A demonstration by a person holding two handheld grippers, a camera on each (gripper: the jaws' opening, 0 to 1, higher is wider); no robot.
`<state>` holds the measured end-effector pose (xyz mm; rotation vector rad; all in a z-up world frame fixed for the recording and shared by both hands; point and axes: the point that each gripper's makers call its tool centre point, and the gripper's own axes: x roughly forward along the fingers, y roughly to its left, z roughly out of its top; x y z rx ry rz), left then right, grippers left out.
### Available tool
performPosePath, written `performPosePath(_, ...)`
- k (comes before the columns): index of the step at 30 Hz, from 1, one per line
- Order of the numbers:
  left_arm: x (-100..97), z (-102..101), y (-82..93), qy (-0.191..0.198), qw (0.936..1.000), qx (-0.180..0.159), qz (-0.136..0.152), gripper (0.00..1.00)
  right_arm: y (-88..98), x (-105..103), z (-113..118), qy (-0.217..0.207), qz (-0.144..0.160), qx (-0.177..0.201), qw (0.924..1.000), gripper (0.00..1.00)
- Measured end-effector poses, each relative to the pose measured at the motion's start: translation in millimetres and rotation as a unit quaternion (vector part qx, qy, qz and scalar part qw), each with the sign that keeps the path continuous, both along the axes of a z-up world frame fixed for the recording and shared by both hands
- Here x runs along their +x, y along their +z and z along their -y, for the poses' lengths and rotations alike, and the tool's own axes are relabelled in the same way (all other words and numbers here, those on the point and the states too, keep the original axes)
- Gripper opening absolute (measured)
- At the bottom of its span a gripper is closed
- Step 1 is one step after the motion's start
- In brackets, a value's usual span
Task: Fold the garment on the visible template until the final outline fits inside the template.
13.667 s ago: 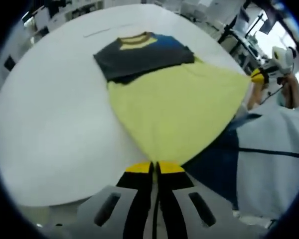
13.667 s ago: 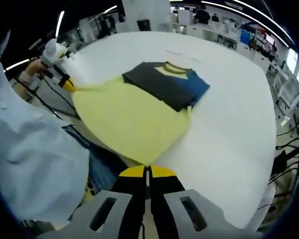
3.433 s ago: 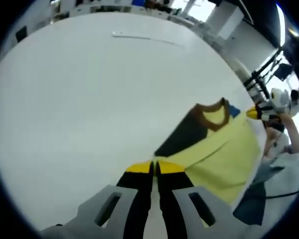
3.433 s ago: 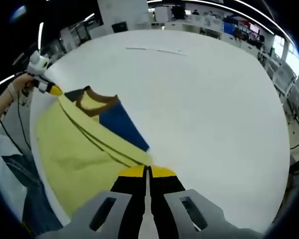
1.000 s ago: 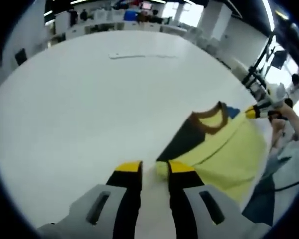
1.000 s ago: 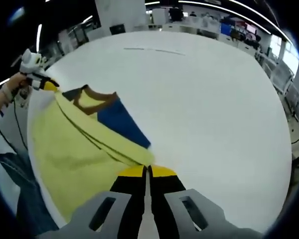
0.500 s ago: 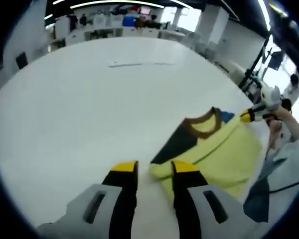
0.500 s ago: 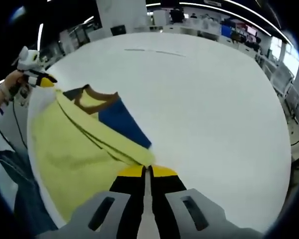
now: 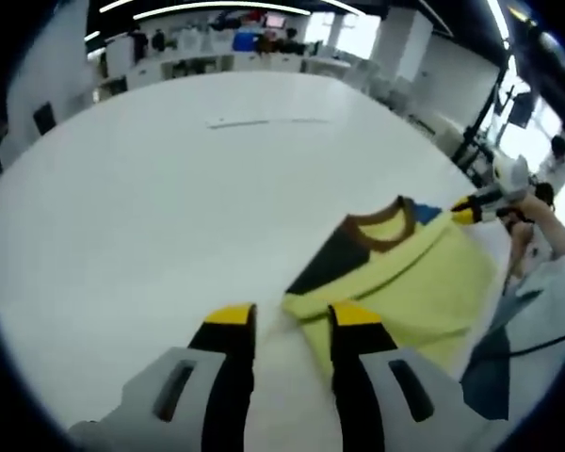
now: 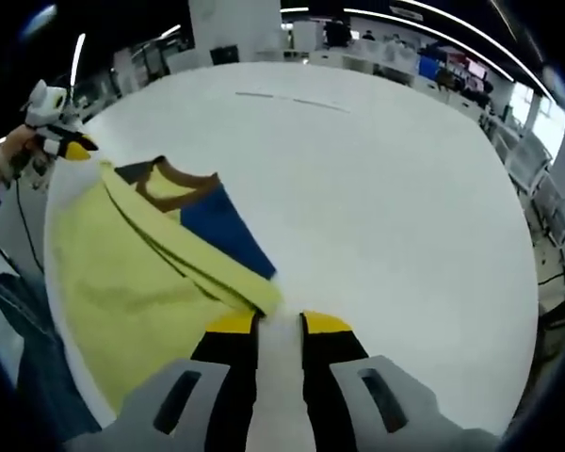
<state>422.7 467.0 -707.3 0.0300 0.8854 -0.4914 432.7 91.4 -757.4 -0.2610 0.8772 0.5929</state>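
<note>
A yellow garment (image 9: pixel 405 282) with a brown collar (image 9: pixel 381 218), a dark grey panel and a blue panel lies folded near the edge of the white table (image 9: pixel 151 207). My left gripper (image 9: pixel 292 320) is open, and a folded yellow corner lies loose between its jaws. In the right gripper view the same garment (image 10: pixel 122 273) spreads to the left, its blue panel (image 10: pixel 217 226) beside the collar (image 10: pixel 174 179). My right gripper (image 10: pixel 279 325) is open, with the yellow corner just off its left tip. Each gripper also appears in the other's view: the right gripper (image 9: pixel 468 209) and the left gripper (image 10: pixel 73 147).
A thin grey line (image 9: pixel 264 121) marks the far part of the table, also visible as a line (image 10: pixel 292 101) in the right gripper view. A hand (image 9: pixel 532 202) and a light sleeve are at the right. Jeans (image 10: pixel 19 358) show below the table edge. Desks and lights fill the background.
The garment was drawn across the table and folded over since the earliest frames. The left gripper opened about a second ago. The right gripper has just opened and let go of its yellow corner.
</note>
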Motion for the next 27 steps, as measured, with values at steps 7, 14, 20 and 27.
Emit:
performPosePath(7,-3.3,-0.5,4.7,0.001,1.0,0.002,0.008,0.29,12.2,-0.5,1.5,0.002,0.018,0.001,0.9998,0.21)
performPosePath(14,-8.7,0.7,11.0,0.003,0.9999,-0.002,0.016,0.3,22.4,-0.9,1.9,0.007,0.034,-0.003,0.9994,0.3)
performPosePath(20,-16.8,1.4,16.6,-0.001,0.9998,0.001,0.018,0.32,28.8,-4.2,-1.3,0.015,0.041,-0.004,0.9991,0.34)
performPosePath(27,-23.1,1.7,23.5,-0.004,0.9996,0.008,0.025,0.36,39.3,-7.9,-5.5,0.032,0.053,-0.008,0.998,0.41)
